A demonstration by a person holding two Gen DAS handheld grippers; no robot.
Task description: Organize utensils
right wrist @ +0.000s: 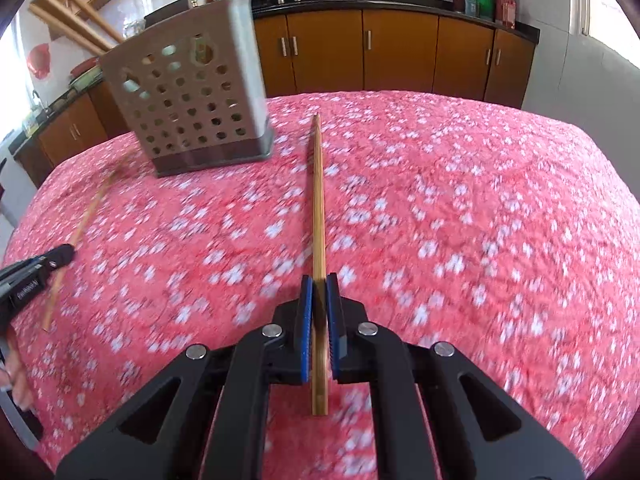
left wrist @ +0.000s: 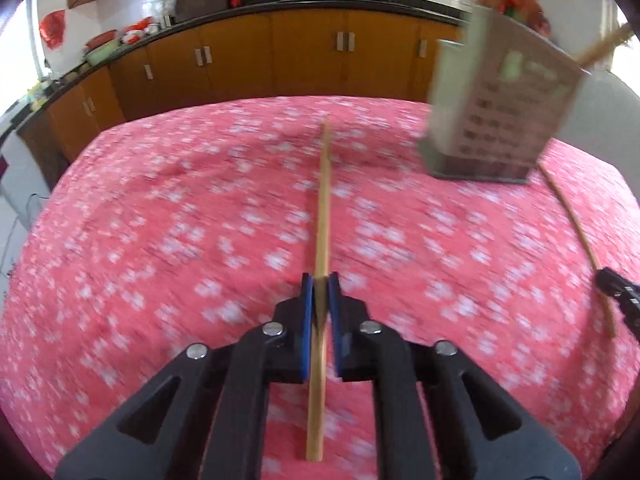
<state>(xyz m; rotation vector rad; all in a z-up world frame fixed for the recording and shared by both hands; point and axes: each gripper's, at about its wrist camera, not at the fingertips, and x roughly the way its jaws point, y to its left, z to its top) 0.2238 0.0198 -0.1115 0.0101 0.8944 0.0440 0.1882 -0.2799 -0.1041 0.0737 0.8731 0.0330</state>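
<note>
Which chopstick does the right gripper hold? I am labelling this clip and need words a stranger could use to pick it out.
Start at the grey perforated utensil holder on the pink flowered tablecloth. To its right lies a bamboo chopstick, its far tip pointing at the cabinets. Unlike the other chopstick left of the holder, it sits clamped between the right gripper pads.

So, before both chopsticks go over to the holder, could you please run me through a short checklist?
1. Left gripper shut on the left chopstick: ok; it runs between the blue pads.
2. Right gripper shut on the right chopstick: ok.
3. Each chopstick in line with its fingers: ok, both point straight ahead.
4. Perforated holder upright on the tablecloth: ok.
5. Room left in the holder: cannot tell; chopsticks already stick out of its top and the opening is hidden.
6. Chopsticks lifted off the cloth: cannot tell, the views are blurred.
</note>
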